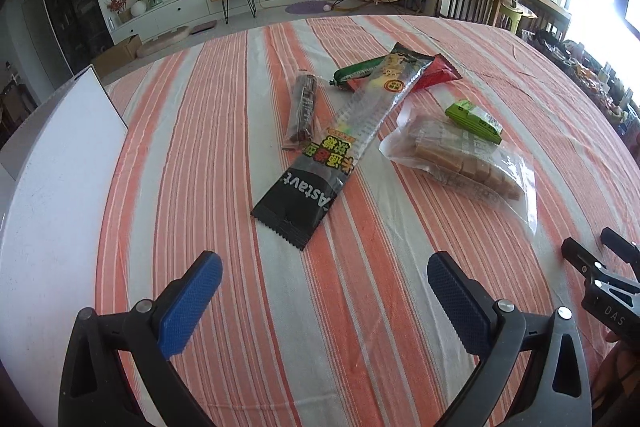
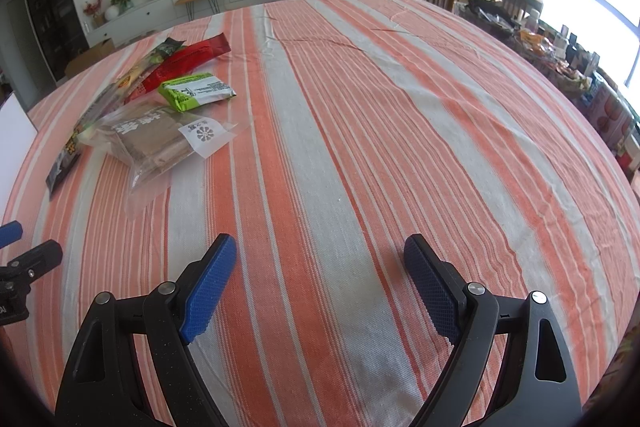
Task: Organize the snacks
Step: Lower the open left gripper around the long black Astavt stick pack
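Both your left gripper [image 1: 324, 291] and right gripper [image 2: 320, 275] are released, holding nothing. The snacks [image 1: 360, 115] lie piled ahead-left on the cloth [image 2: 360, 107]; take the top black pack [image 1: 304, 183] first.

The striped cloth [image 2: 360, 131] over the worktop was a matt, coarse weave, lightly creased; the long black snack pack [image 1: 320, 155] was glossy plastic film with a clear ribbed midsection; the bag of brown blocks [image 1: 460, 155] was clear, shiny, crinkled plastic; the green packet [image 2: 196, 91] and the red wrapper [image 2: 184, 61] looked like glossy foil film; the left gripper [image 1: 324, 291] and the right gripper [image 2: 320, 279] had matt black plastic arms, blue knurled rubbery pads [image 2: 210, 287], and bright metal pins.
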Available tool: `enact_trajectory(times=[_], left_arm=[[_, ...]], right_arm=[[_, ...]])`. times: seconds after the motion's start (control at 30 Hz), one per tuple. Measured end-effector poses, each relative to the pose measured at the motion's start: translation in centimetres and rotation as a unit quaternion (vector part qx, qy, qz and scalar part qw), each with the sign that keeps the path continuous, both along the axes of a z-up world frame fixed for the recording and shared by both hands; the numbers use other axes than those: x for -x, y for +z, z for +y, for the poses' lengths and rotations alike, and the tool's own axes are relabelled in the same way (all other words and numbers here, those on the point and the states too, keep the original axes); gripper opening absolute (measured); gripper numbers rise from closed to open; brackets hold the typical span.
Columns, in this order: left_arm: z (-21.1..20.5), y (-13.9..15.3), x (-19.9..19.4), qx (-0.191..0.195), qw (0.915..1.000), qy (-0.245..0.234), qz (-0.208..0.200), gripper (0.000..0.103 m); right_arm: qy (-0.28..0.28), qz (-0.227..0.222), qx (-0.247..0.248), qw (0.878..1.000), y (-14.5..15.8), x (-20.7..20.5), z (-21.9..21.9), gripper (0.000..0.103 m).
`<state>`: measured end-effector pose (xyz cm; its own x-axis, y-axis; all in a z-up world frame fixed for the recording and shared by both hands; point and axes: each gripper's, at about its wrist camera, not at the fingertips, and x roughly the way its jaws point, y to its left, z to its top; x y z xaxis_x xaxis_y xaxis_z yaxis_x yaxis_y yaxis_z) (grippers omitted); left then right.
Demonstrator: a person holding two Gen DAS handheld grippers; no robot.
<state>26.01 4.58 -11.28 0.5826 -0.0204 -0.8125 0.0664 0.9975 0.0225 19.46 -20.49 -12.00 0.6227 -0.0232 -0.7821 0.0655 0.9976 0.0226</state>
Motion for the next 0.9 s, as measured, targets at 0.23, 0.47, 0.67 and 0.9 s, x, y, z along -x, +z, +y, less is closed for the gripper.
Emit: enact_trajectory(times=[0.23, 0.47, 0.67, 0.9], left_arm=[[0.8, -1.9, -7.6, 0.024, 0.9980, -0.009, 0.057, 0.068], [-0.3, -0.9, -1.7, 0.011, 0.9984, -0.017, 0.052, 0.018], [1.4, -0.8, 10.6, 0.071, 0.9939, 0.002, 0.084, 0.050], [1.0, -2.3, 9.8, 0.052, 0.9957, -0.017, 0.075, 0.091]], right_arm=[[0.000, 0.000, 0.000, 1.000, 0.0, 0.0, 0.0, 0.089], [0.000, 0.000, 0.000, 1.000, 0.0, 0.0, 0.0, 0.089], [0.000, 0.000, 0.000, 1.000, 0.0, 0.0, 0.0, 0.089], [0.000, 0.000, 0.000, 1.000, 0.0, 0.0, 0.0, 0.089]])
